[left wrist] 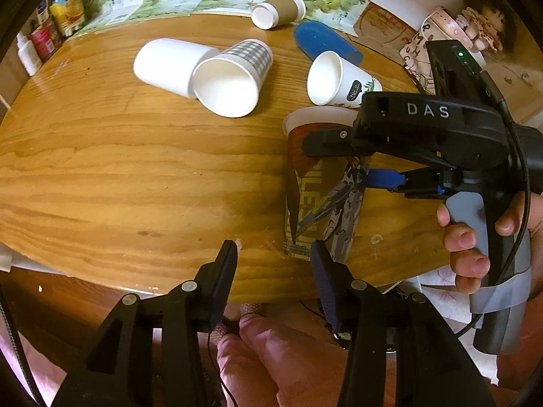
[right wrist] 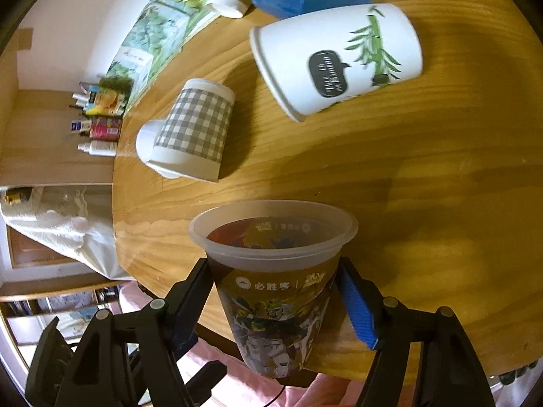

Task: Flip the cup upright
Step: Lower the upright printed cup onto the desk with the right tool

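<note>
A printed plastic cup (left wrist: 319, 190) with a frosted rim stands upright near the table's front edge. My right gripper (right wrist: 275, 291) is shut on the cup (right wrist: 275, 291), one finger on each side of it just below the rim. In the left wrist view the right gripper (left wrist: 339, 159) comes in from the right. My left gripper (left wrist: 275, 257) is open and empty, low at the table's front edge, just in front of the cup's base.
Several cups lie on their sides on the round wooden table (left wrist: 118, 176): a plain white one (left wrist: 166, 64), a grey checked one (left wrist: 234, 74), a bamboo-print one (left wrist: 336, 81), a blue one (left wrist: 325, 42), a brown-sleeved one (left wrist: 278, 10). Bottles (left wrist: 44, 34) stand far left.
</note>
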{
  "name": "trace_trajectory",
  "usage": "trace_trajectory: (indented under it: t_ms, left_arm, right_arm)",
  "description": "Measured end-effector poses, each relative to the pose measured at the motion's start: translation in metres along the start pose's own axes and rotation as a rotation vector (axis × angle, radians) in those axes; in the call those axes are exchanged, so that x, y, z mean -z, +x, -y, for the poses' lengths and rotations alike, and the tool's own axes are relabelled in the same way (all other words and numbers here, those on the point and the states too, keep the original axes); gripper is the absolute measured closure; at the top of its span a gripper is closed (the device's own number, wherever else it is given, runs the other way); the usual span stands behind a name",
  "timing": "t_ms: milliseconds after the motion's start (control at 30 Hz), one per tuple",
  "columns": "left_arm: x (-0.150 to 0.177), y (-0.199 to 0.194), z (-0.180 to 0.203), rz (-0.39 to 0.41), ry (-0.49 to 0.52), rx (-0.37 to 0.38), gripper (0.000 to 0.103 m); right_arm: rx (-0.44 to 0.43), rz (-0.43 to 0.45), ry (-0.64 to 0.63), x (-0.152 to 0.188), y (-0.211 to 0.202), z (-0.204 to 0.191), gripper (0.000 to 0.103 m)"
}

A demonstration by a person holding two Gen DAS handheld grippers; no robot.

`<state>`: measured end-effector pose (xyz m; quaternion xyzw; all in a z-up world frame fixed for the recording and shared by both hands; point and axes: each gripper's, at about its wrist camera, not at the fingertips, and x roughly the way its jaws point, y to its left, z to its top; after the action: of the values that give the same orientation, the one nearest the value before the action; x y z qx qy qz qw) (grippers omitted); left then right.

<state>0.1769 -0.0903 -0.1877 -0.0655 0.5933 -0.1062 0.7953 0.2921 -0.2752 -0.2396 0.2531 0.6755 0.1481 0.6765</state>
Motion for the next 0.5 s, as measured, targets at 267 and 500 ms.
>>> trace_trajectory:
  t_ms: [267,500]
  left_arm:
    - [0.006,-0.012,0.000,0.021,-0.041,-0.014,0.054]
    - [0.019,-0.026,-0.009,0.049,-0.098,-0.013,0.054]
  right_arm:
    - [0.000,0.064,-0.105,0.009,-0.011,-0.016,0.030]
    - [0.054,0.242,-0.253,0.023,-0.031,-0.039,0.030]
